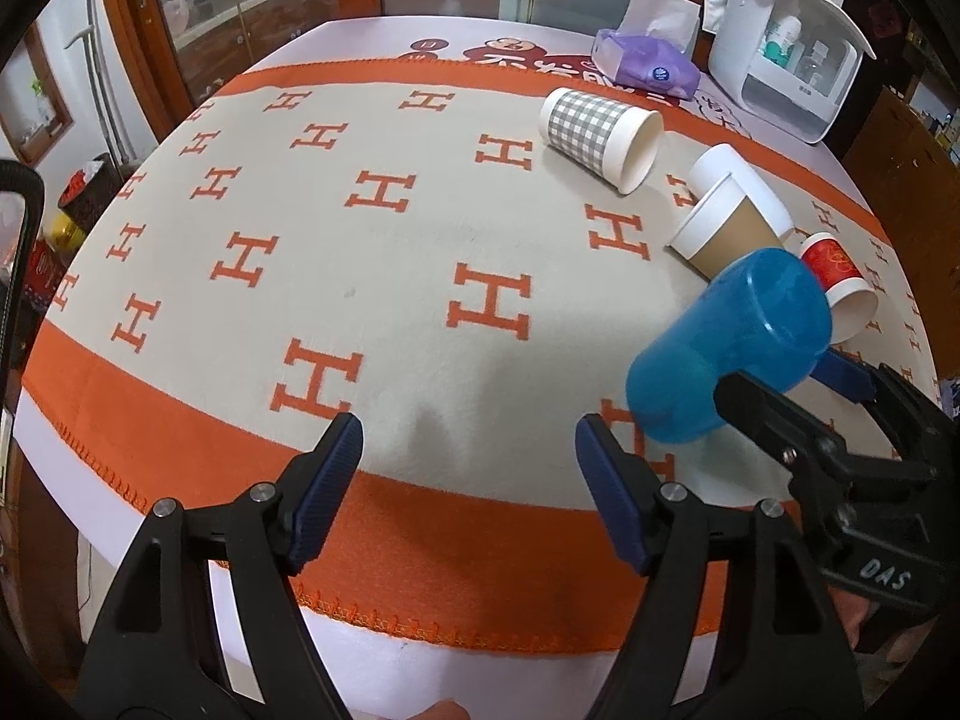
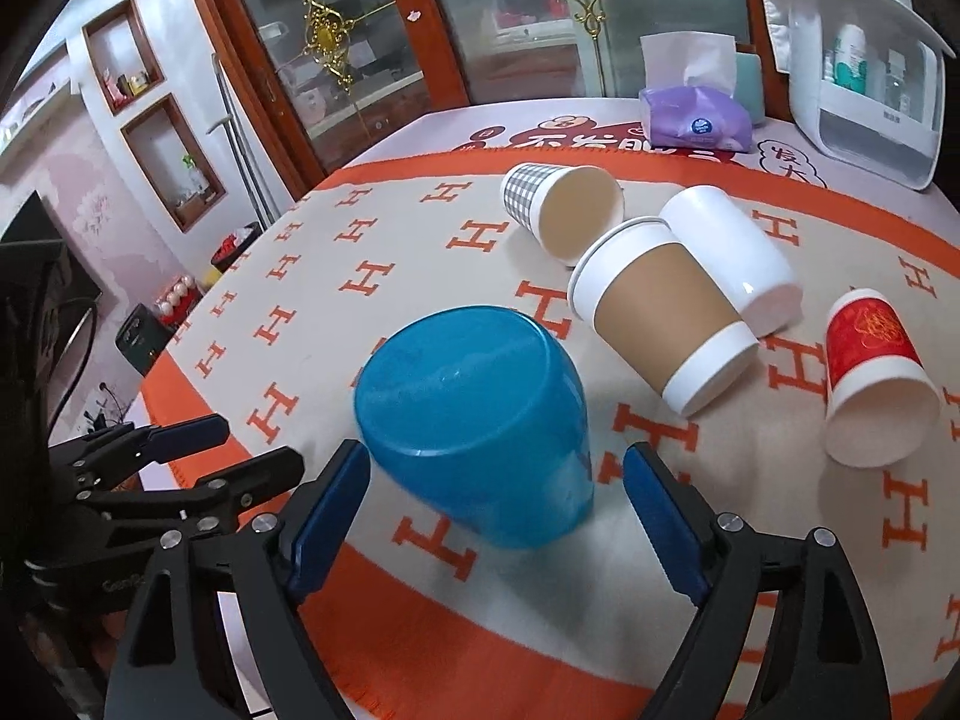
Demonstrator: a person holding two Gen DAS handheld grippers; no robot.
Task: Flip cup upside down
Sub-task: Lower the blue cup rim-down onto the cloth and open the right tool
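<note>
A blue plastic cup (image 2: 480,426) stands tilted on the orange-and-beige blanket (image 2: 384,276), its closed base up and leaning left. My right gripper (image 2: 498,510) is open, its blue pads on either side of the cup; the left pad (image 2: 327,516) is close to the cup, the right pad stands apart. In the left wrist view the same cup (image 1: 732,348) sits at the right with the right gripper (image 1: 798,384) around it. My left gripper (image 1: 468,480) is open and empty over the blanket's front border.
Several paper cups lie on their sides: a grey checked one (image 2: 558,210), a brown-sleeved one (image 2: 660,312), a white one (image 2: 732,252), a red one (image 2: 870,372). A purple tissue pack (image 2: 696,120) and a white organiser box (image 2: 864,84) stand at the back.
</note>
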